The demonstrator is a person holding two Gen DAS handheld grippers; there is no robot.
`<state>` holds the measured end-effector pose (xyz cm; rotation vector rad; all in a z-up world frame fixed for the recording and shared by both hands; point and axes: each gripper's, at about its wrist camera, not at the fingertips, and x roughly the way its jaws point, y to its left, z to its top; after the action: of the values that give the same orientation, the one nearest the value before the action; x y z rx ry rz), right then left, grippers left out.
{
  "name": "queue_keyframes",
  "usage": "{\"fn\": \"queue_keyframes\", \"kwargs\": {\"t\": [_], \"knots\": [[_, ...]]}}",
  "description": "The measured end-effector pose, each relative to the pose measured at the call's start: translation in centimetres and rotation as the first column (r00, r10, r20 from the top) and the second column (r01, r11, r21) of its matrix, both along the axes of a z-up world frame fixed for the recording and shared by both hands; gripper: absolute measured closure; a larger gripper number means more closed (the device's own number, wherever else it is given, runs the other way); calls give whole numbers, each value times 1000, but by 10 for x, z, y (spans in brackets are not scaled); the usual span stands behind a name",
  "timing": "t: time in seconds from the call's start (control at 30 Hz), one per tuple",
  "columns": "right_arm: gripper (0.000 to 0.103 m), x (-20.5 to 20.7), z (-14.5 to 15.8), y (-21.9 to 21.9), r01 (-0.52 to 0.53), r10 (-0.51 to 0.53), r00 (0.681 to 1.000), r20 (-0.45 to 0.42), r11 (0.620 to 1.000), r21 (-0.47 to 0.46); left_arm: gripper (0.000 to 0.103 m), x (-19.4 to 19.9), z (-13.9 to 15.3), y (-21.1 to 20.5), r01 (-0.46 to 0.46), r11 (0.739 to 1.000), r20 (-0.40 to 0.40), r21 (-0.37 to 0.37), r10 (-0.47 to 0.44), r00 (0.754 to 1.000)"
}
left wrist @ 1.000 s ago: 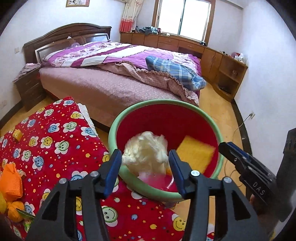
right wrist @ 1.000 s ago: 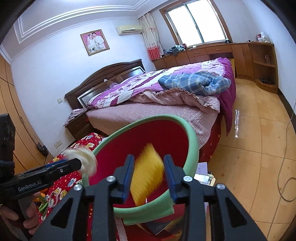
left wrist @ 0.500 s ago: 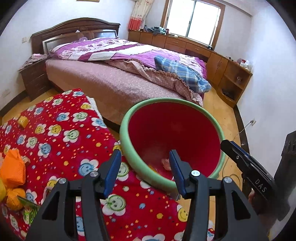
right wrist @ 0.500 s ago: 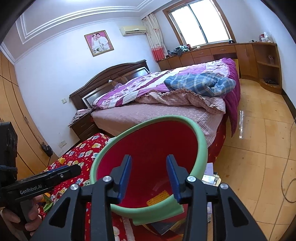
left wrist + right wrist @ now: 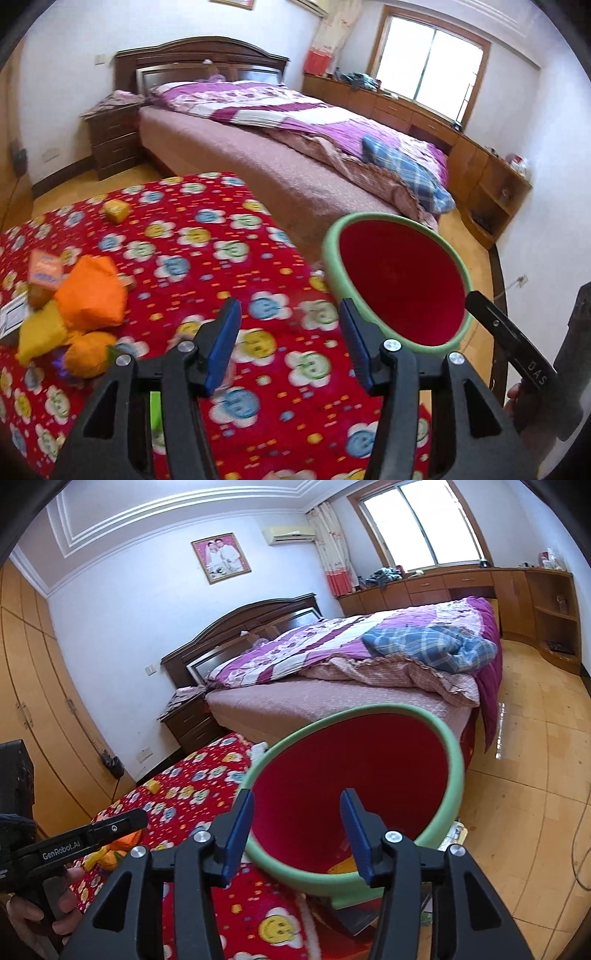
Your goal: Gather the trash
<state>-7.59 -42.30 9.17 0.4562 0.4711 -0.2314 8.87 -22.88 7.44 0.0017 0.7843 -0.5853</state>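
My left gripper [image 5: 288, 314] is open and empty above the red flowered tablecloth [image 5: 207, 258]. Left of it lies a trash pile: an orange wrapper [image 5: 92, 291], a yellow scrap [image 5: 37, 332] and an orange ball [image 5: 86, 354]. A yellow cube [image 5: 116, 211] sits farther back. The red bin with a green rim [image 5: 328, 258] stands at the table's right edge. My right gripper [image 5: 297, 801] hangs over the bin's green rim [image 5: 454, 760], its jaws opening with nothing between them. A yellow piece [image 5: 343, 867] lies at the bottom of the bin.
A bed [image 5: 280, 173] with purple bedding stands behind the table, with a nightstand [image 5: 110, 140] at its left. Wooden cabinets [image 5: 535, 602] line the far wall and the floor [image 5: 524, 775] is tiled. Papers [image 5: 456, 830] lie under the bin. A hand [image 5: 55, 915] holds the left gripper's handle.
The white wad and the yellow piece left the jaws and dropped into the bin. My left gripper swung left from the bin over the table. The right jaws widened.
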Motion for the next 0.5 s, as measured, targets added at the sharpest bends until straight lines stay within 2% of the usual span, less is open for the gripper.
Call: {"fn": "queue_keyframes", "kwargs": {"t": [0.27, 0.5], "knots": [[48, 11, 3, 31, -68, 68, 998, -17, 998, -3, 47, 6, 1, 62, -130, 991, -2, -12, 130, 992], [47, 17, 3, 53, -116, 115, 993, -35, 993, -7, 46, 17, -4, 116, -248, 969, -10, -5, 248, 969]]}}
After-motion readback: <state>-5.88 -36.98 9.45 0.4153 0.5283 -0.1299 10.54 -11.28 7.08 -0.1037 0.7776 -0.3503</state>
